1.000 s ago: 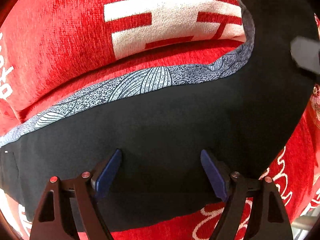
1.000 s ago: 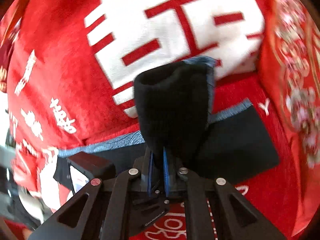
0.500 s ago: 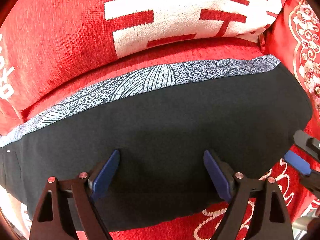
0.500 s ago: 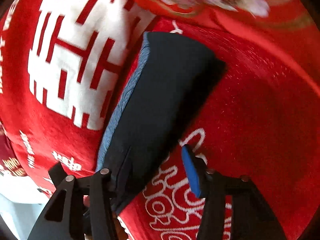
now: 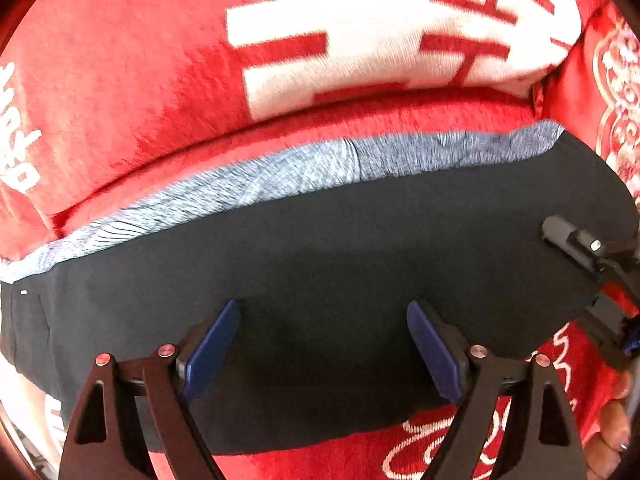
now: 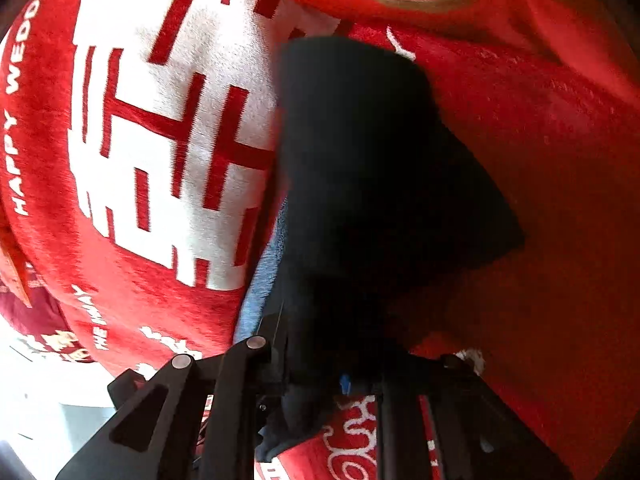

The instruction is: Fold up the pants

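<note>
Black pants (image 5: 340, 248) with a grey patterned side stripe (image 5: 280, 176) lie folded lengthwise across a red blanket. My left gripper (image 5: 324, 340) points down over their middle, its blue pads wide open and nothing between them. At the right end of the pants, my right gripper (image 5: 588, 280) straddles the cloth's edge. In the right wrist view the right gripper (image 6: 320, 376) has its jaws closing, with dark cloth bunched between them. The black pants (image 6: 360, 160) rise in a fold just ahead of it.
The red blanket (image 5: 120, 80) carries large white characters and white lettering. A red embroidered cushion (image 5: 612, 80) lies past the pants' right end. A person's hand (image 5: 612, 432) holds the right gripper at the lower right.
The right gripper let go of the lifted pants end, which now lies flat. It rolled, dropped to the right end, opened and closed on the cloth. The left gripper stayed put.
</note>
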A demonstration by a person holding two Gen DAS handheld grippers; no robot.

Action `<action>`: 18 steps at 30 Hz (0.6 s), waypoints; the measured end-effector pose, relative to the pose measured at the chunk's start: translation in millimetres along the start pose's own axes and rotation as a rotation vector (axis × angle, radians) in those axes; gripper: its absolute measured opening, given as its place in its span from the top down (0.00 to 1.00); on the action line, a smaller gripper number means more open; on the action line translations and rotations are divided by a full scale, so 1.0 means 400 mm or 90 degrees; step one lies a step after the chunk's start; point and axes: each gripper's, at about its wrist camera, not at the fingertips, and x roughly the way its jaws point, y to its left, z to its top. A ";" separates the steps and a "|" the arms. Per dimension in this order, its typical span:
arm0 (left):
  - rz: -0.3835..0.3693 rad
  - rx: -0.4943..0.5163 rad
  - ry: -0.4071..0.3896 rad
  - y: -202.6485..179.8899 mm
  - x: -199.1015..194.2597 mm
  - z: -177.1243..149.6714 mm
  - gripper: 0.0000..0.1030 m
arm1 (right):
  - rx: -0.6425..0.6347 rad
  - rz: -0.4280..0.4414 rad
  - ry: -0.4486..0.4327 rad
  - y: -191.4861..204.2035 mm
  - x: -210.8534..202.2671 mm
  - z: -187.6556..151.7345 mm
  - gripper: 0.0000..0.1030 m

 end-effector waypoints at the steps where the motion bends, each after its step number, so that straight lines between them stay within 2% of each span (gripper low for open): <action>1: 0.003 0.004 -0.009 -0.009 0.012 -0.004 0.15 | -0.049 -0.036 -0.002 0.036 -0.007 -0.007 0.84; 3: 0.024 0.032 -0.056 -0.027 0.004 -0.027 0.15 | -0.124 -0.071 -0.006 0.100 -0.013 -0.022 0.84; 5: 0.034 0.054 -0.079 -0.035 -0.003 -0.038 0.15 | -0.193 -0.091 -0.003 0.166 -0.015 -0.040 0.85; 9: 0.003 0.030 -0.077 -0.014 -0.002 -0.036 0.15 | -0.312 -0.125 0.013 0.277 0.002 -0.084 0.85; 11: -0.008 0.033 -0.086 -0.005 -0.006 -0.041 0.15 | -0.349 -0.138 0.021 0.313 0.012 -0.104 0.85; 13: -0.033 0.027 -0.075 0.022 -0.016 -0.052 0.15 | -0.377 -0.149 0.023 0.345 0.017 -0.125 0.85; 16: -0.067 0.002 -0.056 0.090 -0.051 -0.058 0.15 | -0.427 -0.169 0.024 0.406 0.025 -0.165 0.85; 18: -0.058 -0.016 -0.073 0.161 -0.092 -0.073 0.15 | -0.479 -0.204 0.022 0.457 0.044 -0.206 0.85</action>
